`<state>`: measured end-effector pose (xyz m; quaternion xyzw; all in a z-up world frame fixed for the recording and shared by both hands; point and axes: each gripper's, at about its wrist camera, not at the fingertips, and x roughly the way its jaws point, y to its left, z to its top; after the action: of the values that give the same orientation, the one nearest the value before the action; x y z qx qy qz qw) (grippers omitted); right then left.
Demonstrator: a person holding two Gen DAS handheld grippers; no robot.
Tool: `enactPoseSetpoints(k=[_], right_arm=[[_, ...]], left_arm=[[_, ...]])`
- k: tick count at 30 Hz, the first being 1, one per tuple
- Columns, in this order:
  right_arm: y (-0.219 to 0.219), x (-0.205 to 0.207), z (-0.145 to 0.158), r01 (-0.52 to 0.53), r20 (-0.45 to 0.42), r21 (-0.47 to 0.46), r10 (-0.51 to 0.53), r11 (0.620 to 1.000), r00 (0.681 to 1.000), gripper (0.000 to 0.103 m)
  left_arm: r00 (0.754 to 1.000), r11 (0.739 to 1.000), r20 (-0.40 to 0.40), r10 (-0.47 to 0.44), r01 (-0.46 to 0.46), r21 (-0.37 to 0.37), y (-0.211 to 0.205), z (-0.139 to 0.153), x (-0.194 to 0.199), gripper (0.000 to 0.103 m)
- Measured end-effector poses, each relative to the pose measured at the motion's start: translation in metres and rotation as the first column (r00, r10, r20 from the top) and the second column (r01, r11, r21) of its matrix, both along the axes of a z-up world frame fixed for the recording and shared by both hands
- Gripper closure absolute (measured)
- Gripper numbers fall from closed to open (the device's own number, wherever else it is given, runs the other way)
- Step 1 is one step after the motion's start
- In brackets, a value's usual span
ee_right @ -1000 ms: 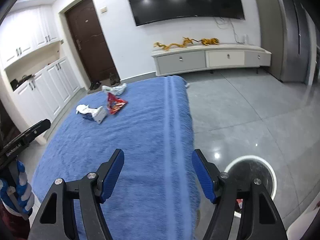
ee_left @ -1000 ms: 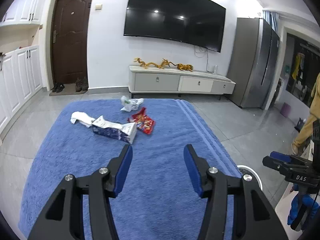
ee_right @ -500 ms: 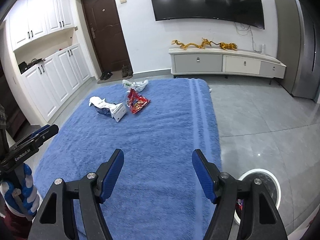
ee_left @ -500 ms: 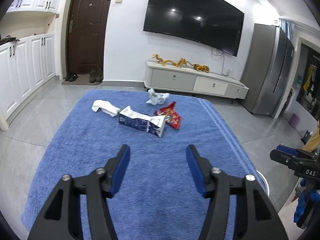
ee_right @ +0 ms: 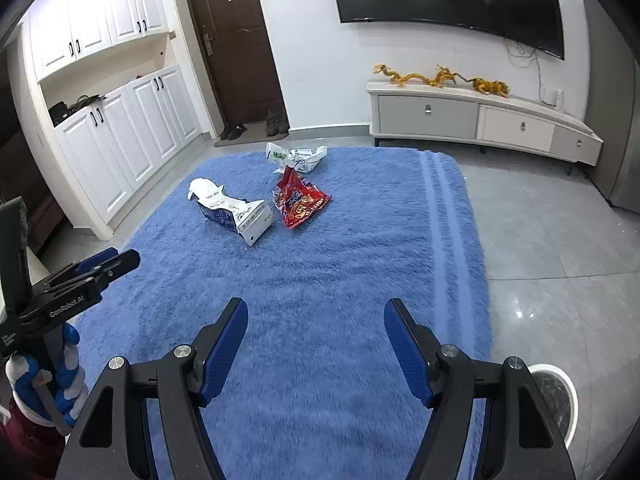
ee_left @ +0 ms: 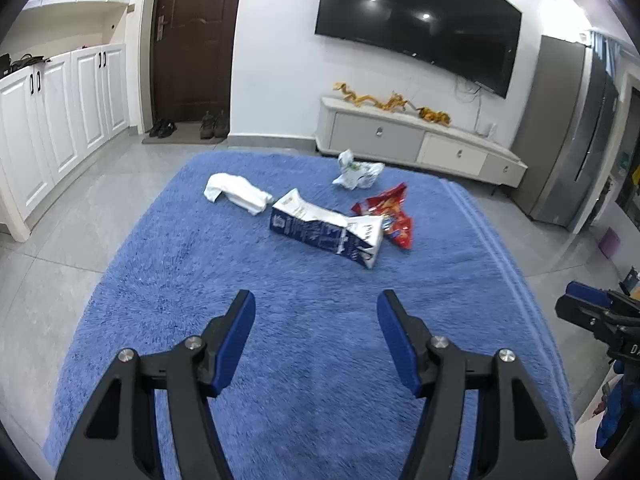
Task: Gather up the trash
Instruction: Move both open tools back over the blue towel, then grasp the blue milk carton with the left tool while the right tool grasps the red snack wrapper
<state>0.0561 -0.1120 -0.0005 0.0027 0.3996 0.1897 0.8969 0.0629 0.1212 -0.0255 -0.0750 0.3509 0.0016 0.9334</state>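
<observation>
Both the left gripper [ee_left: 316,304] and the right gripper [ee_right: 316,312] hover with jaws spread wide, holding nothing, above the shaggy blue rug [ee_left: 320,360]. Ahead of them lie a flattened blue-and-white milk carton [ee_left: 326,232], a red crinkled snack bag [ee_left: 390,214], a crumpled white tissue [ee_left: 236,192] and a scrunched white plastic wrapper [ee_left: 356,172], well apart from either gripper's fingers.

Grey tile floor [ee_right: 560,220], white walls, wall-mounted television [ee_left: 420,28].

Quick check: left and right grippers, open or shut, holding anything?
Left gripper: jaws open, holding nothing.
Right gripper: jaws open, holding nothing.
</observation>
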Motion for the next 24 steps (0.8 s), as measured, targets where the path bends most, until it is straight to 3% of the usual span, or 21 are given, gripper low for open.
enactPoseSetpoints(k=[9, 11, 14, 19, 24], right_arm=[[0.015, 0.047, -0.021, -0.067, -0.034, 0.027, 0.068, 0.997, 0.997, 0.034], [0.022, 0.059, -0.026, -0.092, -0.039, 0.030, 0.093, 0.995, 0.995, 0.034], [0.030, 0.076, -0.029, -0.129, -0.034, 0.036, 0.130, 0.991, 0.991, 0.034], [0.041, 0.105, -0.034, -0.165, -0.010, 0.054, 0.166, 0.985, 0.986, 0.034], [0.046, 0.132, -0.042, -0.172, -0.004, 0.086, 0.173, 0.981, 0.985, 0.034]], left_arm=[[0.995, 0.999, -0.091, 0.048, -0.050, -0.018, 0.020, -0.033, 0.043, 0.041], [0.992, 0.996, -0.110, 0.060, -0.066, -0.054, 0.028, -0.039, 0.053, 0.040], [0.987, 0.987, -0.143, 0.074, -0.093, -0.133, 0.042, -0.046, 0.068, 0.031], [0.981, 0.956, -0.172, 0.087, -0.131, -0.261, 0.051, -0.047, 0.101, 0.030], [0.970, 0.925, -0.220, 0.107, -0.178, -0.335, 0.044, -0.052, 0.140, 0.030]])
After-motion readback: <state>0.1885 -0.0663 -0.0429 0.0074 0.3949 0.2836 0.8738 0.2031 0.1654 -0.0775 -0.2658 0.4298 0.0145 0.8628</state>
